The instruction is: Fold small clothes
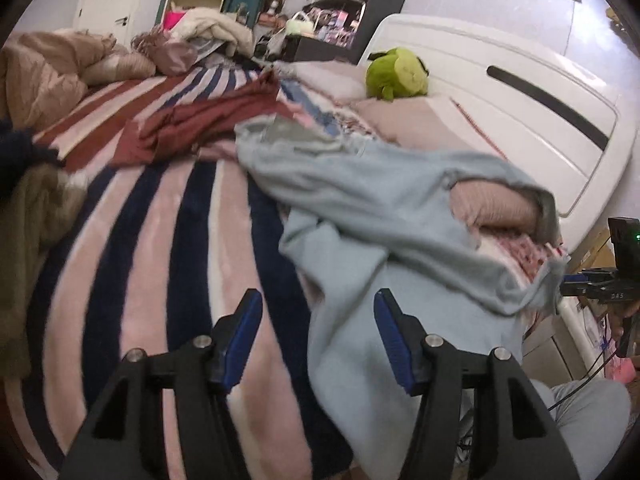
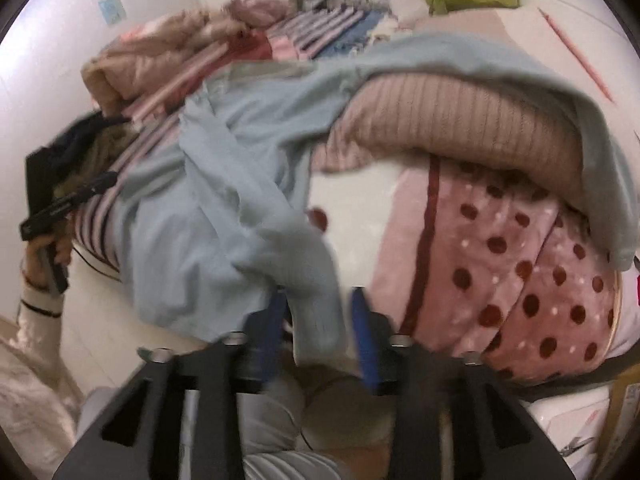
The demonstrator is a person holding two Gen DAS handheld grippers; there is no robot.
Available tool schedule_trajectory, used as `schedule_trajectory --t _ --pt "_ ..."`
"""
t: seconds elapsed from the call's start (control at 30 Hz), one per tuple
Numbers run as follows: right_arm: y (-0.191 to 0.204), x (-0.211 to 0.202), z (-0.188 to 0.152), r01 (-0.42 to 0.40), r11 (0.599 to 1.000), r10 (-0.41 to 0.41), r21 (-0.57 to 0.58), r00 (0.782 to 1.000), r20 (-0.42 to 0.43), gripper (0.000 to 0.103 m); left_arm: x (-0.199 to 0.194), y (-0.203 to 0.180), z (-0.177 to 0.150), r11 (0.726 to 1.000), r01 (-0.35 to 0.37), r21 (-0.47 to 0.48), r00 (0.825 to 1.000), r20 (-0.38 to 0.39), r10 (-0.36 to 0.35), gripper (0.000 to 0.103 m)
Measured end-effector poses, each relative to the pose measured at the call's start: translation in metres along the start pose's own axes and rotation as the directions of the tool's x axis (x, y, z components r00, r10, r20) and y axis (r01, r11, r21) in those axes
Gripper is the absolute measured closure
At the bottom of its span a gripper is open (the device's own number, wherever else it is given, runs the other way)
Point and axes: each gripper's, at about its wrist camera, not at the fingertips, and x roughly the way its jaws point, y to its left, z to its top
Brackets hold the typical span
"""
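Garment [image 1: 360, 216], pale blue, is shown crumpled across the near edge of the bed [image 1: 168, 240], partly draped over a ribbed pink pillow [image 2: 452, 124] and hanging toward the floor. No fold can be made out in it; the cloth lies bunched and twisted, so the task is judged to be at its start, with spreading flat and every fold yet to be done. The left claw [image 1: 318, 312] is held wide, with nothing between its blue pads [image 1: 244, 336]; one pad is seen over the striped blanket [image 1: 132, 264], the other over the hem of the garment. The right claw [image 2: 318, 312] is set narrower, with a hanging corner of the garment lying between its pads [image 2: 366, 336]; whether the cloth is pinched cannot be told, since a gap shows and the view is blurred. A dark red garment [image 1: 200, 120] is seen unfolded further up the bed, and a green plush toy [image 1: 396, 74] rests by the headboard [image 1: 520, 92].
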Motion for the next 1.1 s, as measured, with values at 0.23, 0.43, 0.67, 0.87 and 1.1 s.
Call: schedule_trajectory --t 0.23,0.43,0.67,0.87,1.1 --pt "0.026 -0.029 0.051 -0.077 0.995 0.087 -0.058 0.979 0.185 0.056 0.027 0.009 0.05 0.999 0.037 0.01 0.999 0.013 -0.037 0.047" --pt "0.067 0.044 0.108 -0.098 0.985 0.113 -0.139 0.988 0.107 0.056 0.087 0.037 0.074 0.996 0.059 -0.071 0.996 -0.063 -0.063 0.047" --pt "0.119 0.138 0.177 -0.175 0.962 0.187 -0.209 0.981 0.043 0.056 0.12 0.067 0.086 0.991 0.059 -0.124 0.994 -0.08 -0.069 0.047" --pt "0.162 0.199 0.205 -0.22 0.926 0.225 -0.309 0.974 -0.02 0.059 0.121 0.08 0.087 0.987 0.107 -0.124 0.989 -0.084 -0.118 0.047" --pt "0.177 0.225 0.208 -0.226 0.9 0.223 -0.374 0.973 -0.051 0.103 0.125 0.093 0.089 0.989 0.083 -0.122 0.993 -0.078 -0.093 0.047"
